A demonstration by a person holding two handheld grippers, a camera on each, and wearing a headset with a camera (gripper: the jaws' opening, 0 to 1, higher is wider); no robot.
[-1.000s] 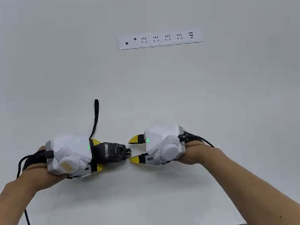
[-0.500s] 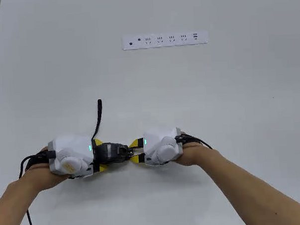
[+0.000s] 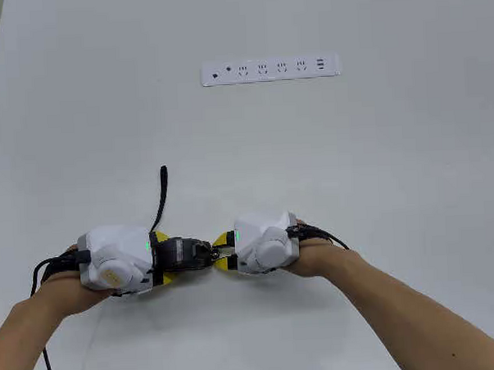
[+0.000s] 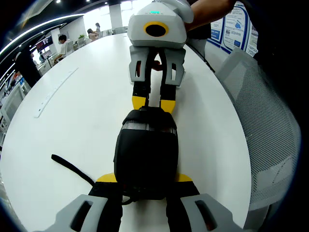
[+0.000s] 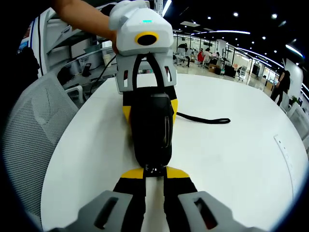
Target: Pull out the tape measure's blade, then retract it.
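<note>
Since a second ago the right tongs (image 3: 222, 251) have moved in across the gap and narrowed from a wide spread, so their yellow tips now meet the front of the tape measure (image 3: 183, 253). In the right gripper view those tips sit close together on either side of the small dark blade tab (image 5: 154, 170) at the case's lower front edge, pinching it. No blade is drawn out: the tab lies flush against the case. The left tongs (image 4: 145, 179) hold the black case from behind, one jaw on each flank, with their yellow tips pressed to its sides. The tape measure rests on the white counter (image 3: 353, 164) near its front edge, directly between the two white grippers, which face each other nose to nose. A hand holds each gripper from behind. A black wrist strap (image 3: 161, 197) trails from the case across the counter toward the far side. A white power strip (image 3: 270, 69) lies well apart from everything else, near the far edge of the counter. A grey mesh chair (image 4: 251, 121) stands just beside the counter.
</note>
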